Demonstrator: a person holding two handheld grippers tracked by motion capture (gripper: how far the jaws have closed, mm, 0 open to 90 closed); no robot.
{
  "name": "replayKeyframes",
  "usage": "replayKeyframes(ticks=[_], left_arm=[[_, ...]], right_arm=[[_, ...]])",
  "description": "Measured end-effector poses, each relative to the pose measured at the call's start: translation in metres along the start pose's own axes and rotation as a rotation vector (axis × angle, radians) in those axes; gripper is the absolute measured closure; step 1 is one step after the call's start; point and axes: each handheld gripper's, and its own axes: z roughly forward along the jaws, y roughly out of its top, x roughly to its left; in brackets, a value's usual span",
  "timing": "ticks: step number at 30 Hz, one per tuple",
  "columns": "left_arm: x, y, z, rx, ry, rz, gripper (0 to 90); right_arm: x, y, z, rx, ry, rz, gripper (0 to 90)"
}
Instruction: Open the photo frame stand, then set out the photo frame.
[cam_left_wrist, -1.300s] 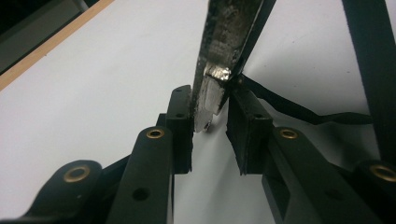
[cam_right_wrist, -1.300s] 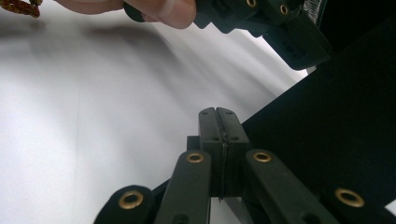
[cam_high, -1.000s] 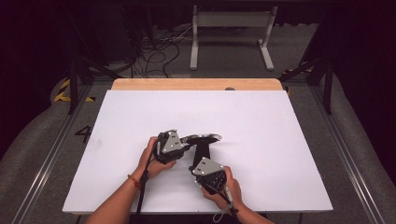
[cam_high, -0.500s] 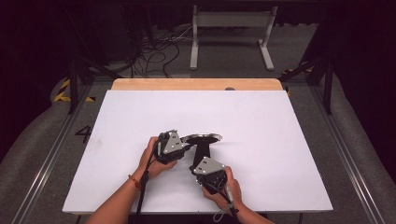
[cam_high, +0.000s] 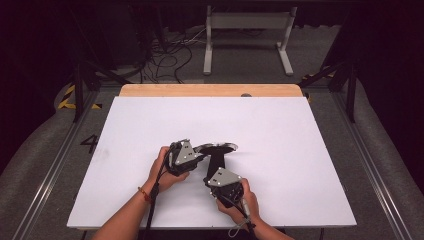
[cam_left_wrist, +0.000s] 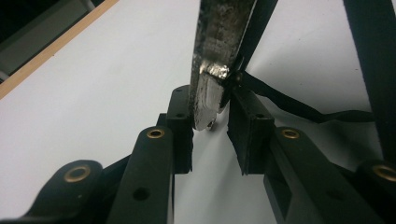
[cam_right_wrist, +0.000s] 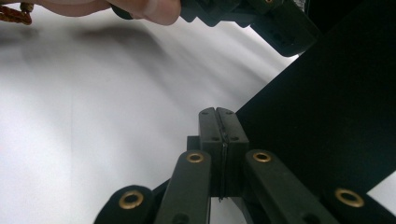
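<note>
1. Near the middle of the desk (cam_high: 300, 150), the task's thing, a black sheet (cam_right_wrist: 327, 116) with a metal strip (cam_left_wrist: 219, 42) and a thin strap (cam_left_wrist: 299, 107), hangs between the two claws, just above the white top.
2. The left claw (cam_left_wrist: 210, 107) is clamped on the lower end of the strip, gripping by its very tips. The hold is shallow, so a tug from the right could draw the strip out.
3. The right claw (cam_right_wrist: 218, 121) is pressed fully together, and a hair-thin dark edge shows in the seam. I judge that it pinches the sheet's edge. So little material could slide free if the hands pull apart.
4. If either grip fails, the thing would likely drop onto the desk and swing from the other claw.
5. The strap trails right across the desk, close to the left claw, and it could snag on a claw in a sideways move.
6. The strip is flat, narrow metal, mottled and worn, with a bright scuffed patch near its rounded end. It looks hard and slick, poor for friction.
7. The sheet is matt, flat and straight-edged. I cannot tell whether it is stiff or limp.
8. The desk top is smooth and white, with a pale wooden lip (cam_high: 210, 90) along the far edge.
</note>
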Motion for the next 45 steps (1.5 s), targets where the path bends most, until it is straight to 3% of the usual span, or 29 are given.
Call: replayKeyframes(ticks=[4, 6, 9, 15, 18, 22, 29, 34, 38, 45], left_arm=[[0.0, 0.0, 0.0, 0.001, 0.001, 0.004, 71.1], [-0.001, 0.001, 0.0, 0.0, 0.005, 0.005, 71.2], [0.0, 0.0, 0.0, 0.001, 0.0, -0.005, 71.2], [0.0, -0.001, 0.003, 0.002, -0.004, -0.018, 70.5], [0.0, -0.002, 0.005, 0.005, -0.008, -0.021, 70.6], [0.0, -0.004, 0.008, 0.026, 0.001, -0.011, 68.5], [-0.001, -0.004, 0.009, 0.04, 0.011, 0.01, 71.5], [-0.001, -0.004, 0.008, 0.052, 0.015, 0.022, 72.5], [0.0, -0.005, 0.006, 0.059, 0.012, 0.027, 73.3], [0.0, -0.004, 0.006, 0.053, 0.014, 0.02, 73.6]], right_arm=[[-0.001, 0.0, 0.0, -0.004, 0.001, 0.006, 90.0], [0.001, 0.0, 0.0, -0.022, 0.024, 0.011, 90.0], [0.006, 0.005, -0.001, -0.044, 0.037, -0.018, 90.0], [0.007, 0.011, 0.005, -0.035, 0.002, -0.061, 90.0], [0.004, 0.009, 0.006, -0.029, 0.004, -0.045, 90.0], [0.008, 0.009, 0.008, -0.012, -0.013, -0.067, 90.0], [0.01, 0.007, 0.005, -0.002, -0.03, -0.056, 90.0], [0.002, 0.004, 0.0, 0.004, -0.011, -0.022, 90.0], [0.004, 0.004, 0.0, 0.01, -0.025, -0.038, 90.0], [0.009, 0.004, 0.005, -0.018, 0.005, -0.049, 90.0]])
